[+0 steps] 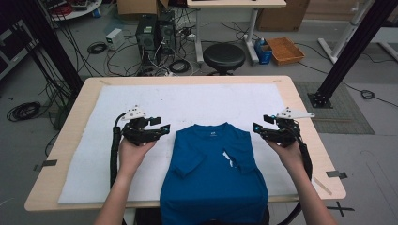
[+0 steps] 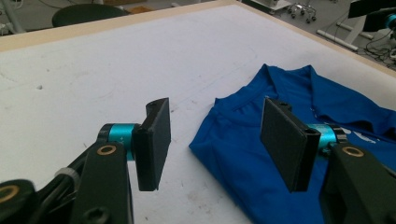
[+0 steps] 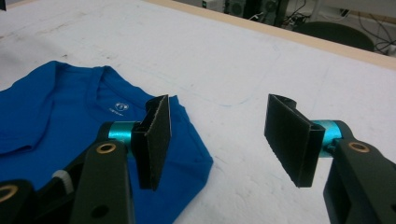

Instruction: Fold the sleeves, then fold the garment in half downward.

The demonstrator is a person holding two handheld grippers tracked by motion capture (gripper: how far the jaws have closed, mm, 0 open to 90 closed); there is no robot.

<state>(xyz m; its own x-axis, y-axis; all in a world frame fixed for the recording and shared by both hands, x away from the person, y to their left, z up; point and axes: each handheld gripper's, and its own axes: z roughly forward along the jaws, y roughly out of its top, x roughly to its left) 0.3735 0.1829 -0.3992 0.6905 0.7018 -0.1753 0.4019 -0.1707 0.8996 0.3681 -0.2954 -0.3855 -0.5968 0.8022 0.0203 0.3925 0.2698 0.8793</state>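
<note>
A blue T-shirt (image 1: 213,164) lies on the white mat with both sleeves folded inward, its collar away from me and its hem hanging over the near table edge. My left gripper (image 1: 162,125) hovers just left of the shirt's shoulder, open, nothing between its jaws. In the left gripper view the left gripper (image 2: 215,140) looks down on the shirt's shoulder corner (image 2: 243,140). My right gripper (image 1: 258,127) hovers at the shirt's right shoulder, open and empty. In the right gripper view the right gripper (image 3: 217,135) is above the mat, with the blue T-shirt (image 3: 70,116) to its left.
The white mat (image 1: 197,101) covers most of the wooden table (image 1: 300,112). Behind the table stand a black stool (image 1: 224,56), computer towers (image 1: 155,33) with cables, and an orange crate (image 1: 285,49). A black frame post (image 1: 347,51) rises at the right.
</note>
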